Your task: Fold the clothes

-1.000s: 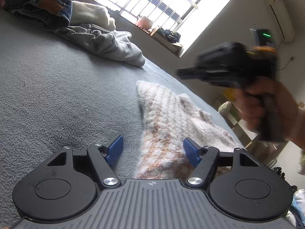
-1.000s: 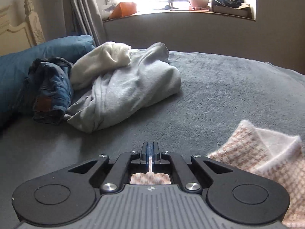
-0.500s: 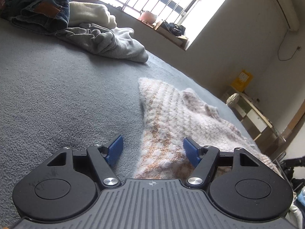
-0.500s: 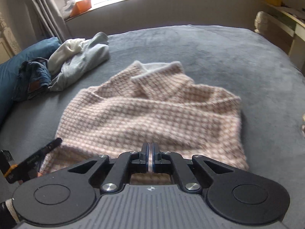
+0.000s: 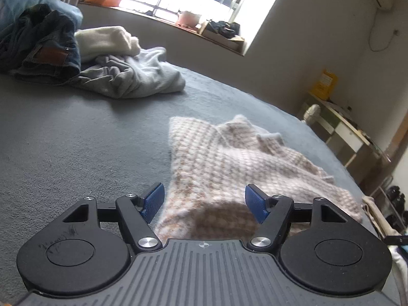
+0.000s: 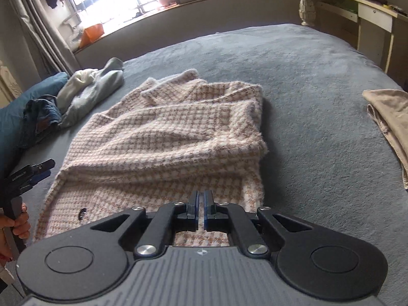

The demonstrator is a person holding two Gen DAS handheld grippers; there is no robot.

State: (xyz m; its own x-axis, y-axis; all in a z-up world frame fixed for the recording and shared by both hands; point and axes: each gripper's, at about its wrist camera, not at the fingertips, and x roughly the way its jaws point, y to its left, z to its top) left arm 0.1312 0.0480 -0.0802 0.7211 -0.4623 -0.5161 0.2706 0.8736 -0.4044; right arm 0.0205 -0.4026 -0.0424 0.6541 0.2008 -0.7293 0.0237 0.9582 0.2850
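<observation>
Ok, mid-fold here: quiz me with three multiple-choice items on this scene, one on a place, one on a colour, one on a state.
1. Where does the beige garment lie?
A. on the windowsill
B. near the right edge of the bed
C. on the jeans

2. What colour are the left gripper's pads?
A. blue
B. red
C. green

3. How is the right gripper?
A. wide open
B. out of view
C. shut

Answers: B, it lies on the grey bed cover, apart from the checked garment; A, both pads show blue; C, its jaws stand together over the checked cloth.
</observation>
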